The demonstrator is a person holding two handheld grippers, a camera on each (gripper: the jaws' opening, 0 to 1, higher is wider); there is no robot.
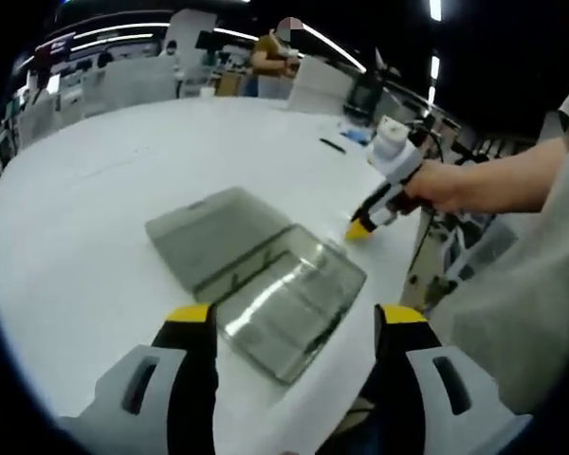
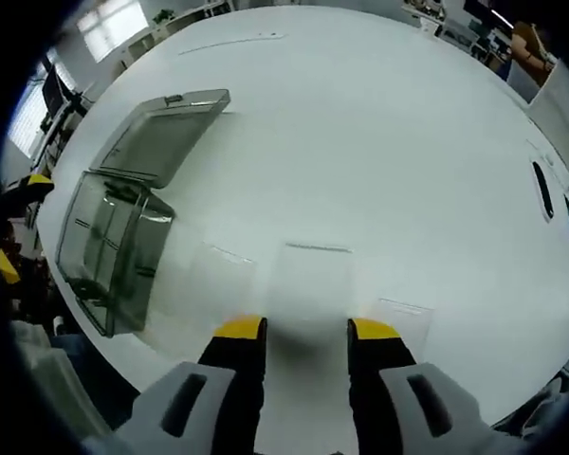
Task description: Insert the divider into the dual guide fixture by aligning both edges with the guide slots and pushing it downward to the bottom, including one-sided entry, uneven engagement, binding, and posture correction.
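Fingers of both grippers stand apart and hold nothing: left gripper (image 1: pixel 294 332) poised before the smoky clear fixture box (image 1: pixel 289 299) with its hinged lid (image 1: pixel 218 235) laid open on the white table (image 1: pixel 95 209), right gripper (image 2: pixel 303 332) over three clear dividers lying flat. Middle divider (image 2: pixel 313 280) sits at twelve o'clock of the right jaws, flanked by one at ten o'clock (image 2: pixel 218 275) and one at two o'clock (image 2: pixel 403 318). Risk, judged: thin, near-invisible sheets resist pinching off the tabletop, and a skewed grasp would feed one edge first and bind in the slots.
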